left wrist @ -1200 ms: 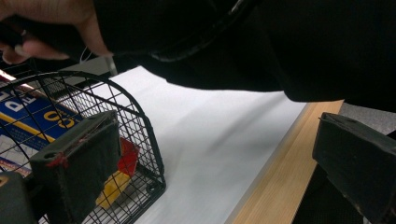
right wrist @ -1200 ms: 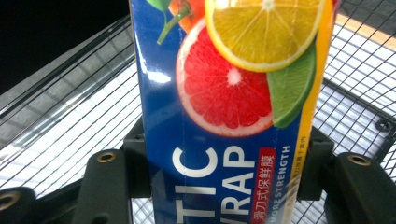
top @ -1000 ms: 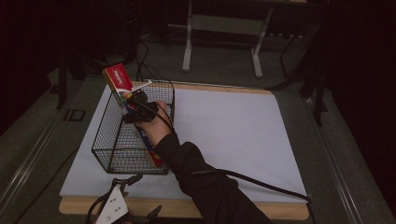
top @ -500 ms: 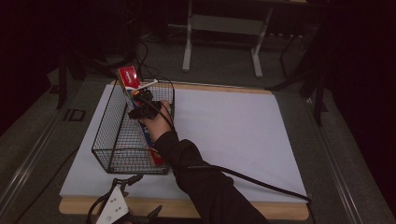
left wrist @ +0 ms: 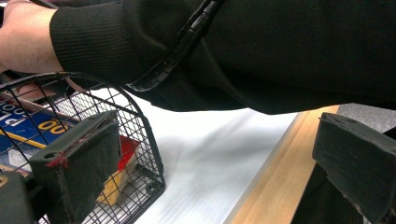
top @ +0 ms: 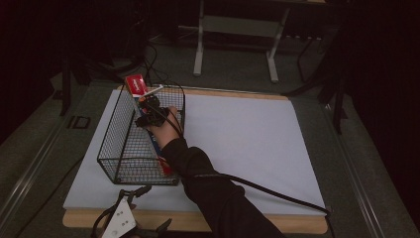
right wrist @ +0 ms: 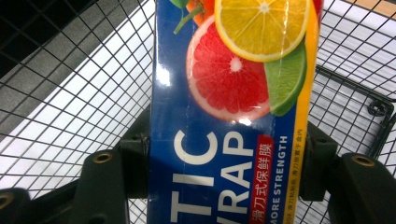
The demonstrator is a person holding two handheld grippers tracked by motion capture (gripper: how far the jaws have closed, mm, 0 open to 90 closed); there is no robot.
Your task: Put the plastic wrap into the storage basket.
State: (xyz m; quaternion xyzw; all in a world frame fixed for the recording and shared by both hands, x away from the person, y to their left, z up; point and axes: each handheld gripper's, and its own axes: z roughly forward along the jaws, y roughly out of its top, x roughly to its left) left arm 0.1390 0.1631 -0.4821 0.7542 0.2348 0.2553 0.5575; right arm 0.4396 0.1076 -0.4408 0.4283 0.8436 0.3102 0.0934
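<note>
The box (top: 148, 116) is tipping lower into the basket (top: 111, 136) than a second ago: then its red end stood high above the far rim toward 11 o'clock, and now that end (top: 134, 84) is sitting closer to the rim, at the basket's 12 o'clock corner. Judgement: the box is being laid down inside the basket and is nearly placed, its near end already lying low at the 5 o'clock corner.

The right gripper (right wrist: 226, 163) is gripping the box across its width, pads on both long edges; its jaws have just been easing open slightly, with the box between them.

The left gripper (left wrist: 233, 154) is resting open at the table (top: 247, 225) edge, at 6 o'clock, holding nothing.

Obstructions: the basket's wire far wall is standing under the box's raised end; the right sleeve (left wrist: 261, 51) and its cable (top: 277, 194) are crossing above the basket's near corner.
</note>
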